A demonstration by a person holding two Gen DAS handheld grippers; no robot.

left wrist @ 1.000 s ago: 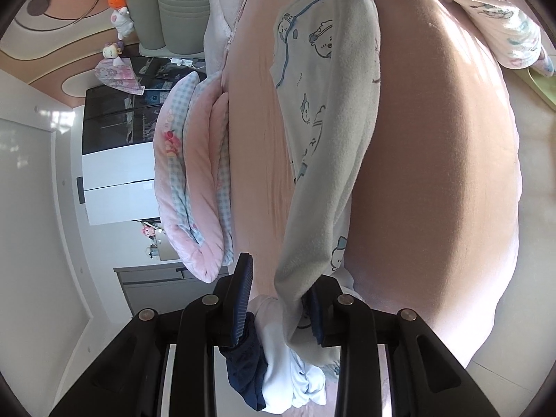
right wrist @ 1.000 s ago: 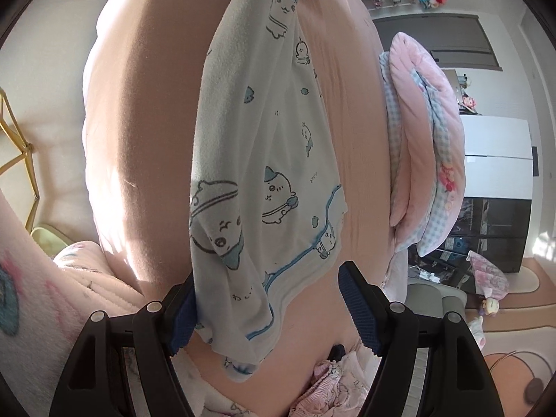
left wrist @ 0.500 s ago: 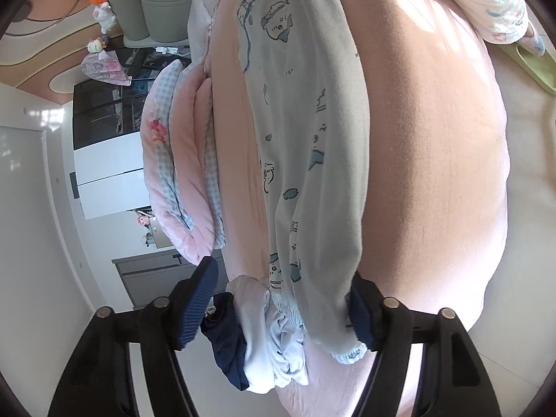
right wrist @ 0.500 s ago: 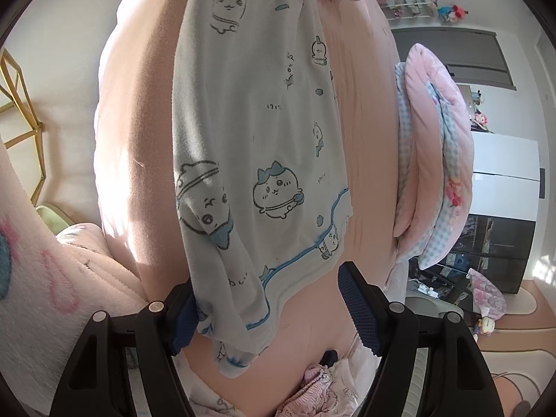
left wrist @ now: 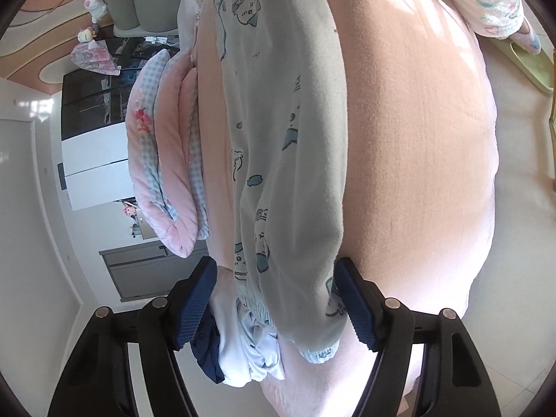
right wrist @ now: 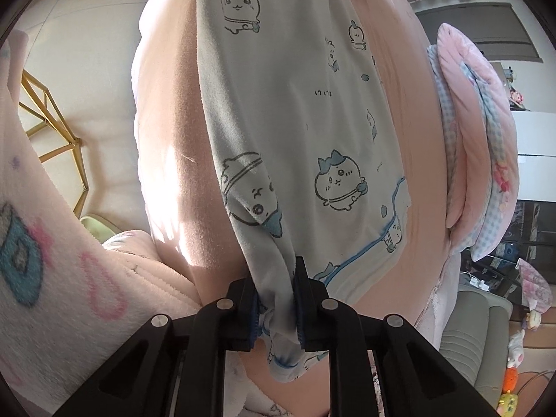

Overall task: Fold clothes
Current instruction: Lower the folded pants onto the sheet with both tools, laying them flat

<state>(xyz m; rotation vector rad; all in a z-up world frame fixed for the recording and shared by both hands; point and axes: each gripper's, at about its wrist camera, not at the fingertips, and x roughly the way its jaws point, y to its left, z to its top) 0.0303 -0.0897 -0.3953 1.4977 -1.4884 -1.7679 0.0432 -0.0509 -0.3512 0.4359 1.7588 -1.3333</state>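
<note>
The right tool (right wrist: 276, 299) has clamped down since half a second ago: its blue pads, then spread wide on either side of the hanging cloth, are now pressed together on a bunched edge of the pyjama top (right wrist: 299, 114), at 6 o'clock in the right wrist view. The left tool (left wrist: 276, 299) went the other way; a second ago it pinched the sleeve end, and now its pads stand wide apart, with the cuff (left wrist: 318, 352) lying loose between them at 6 o'clock. So the garment has been passed from a left-hand grip to a right-hand one. It lies stretched lengthwise on the pink bed (left wrist: 417, 146), running toward 12 o'clock in both views. My judgement is that this is a regrasp to line up a fold.

Beside the left tool, at 7 o'clock, sits a heap of white and navy clothes (left wrist: 239, 354). A folded pink quilt (left wrist: 166, 160) lies at 9 o'clock.

The print shows cartoon animals in blue. A few small characters sit mid-fabric in the right view, too small to read surely. No brand label shows.
</note>
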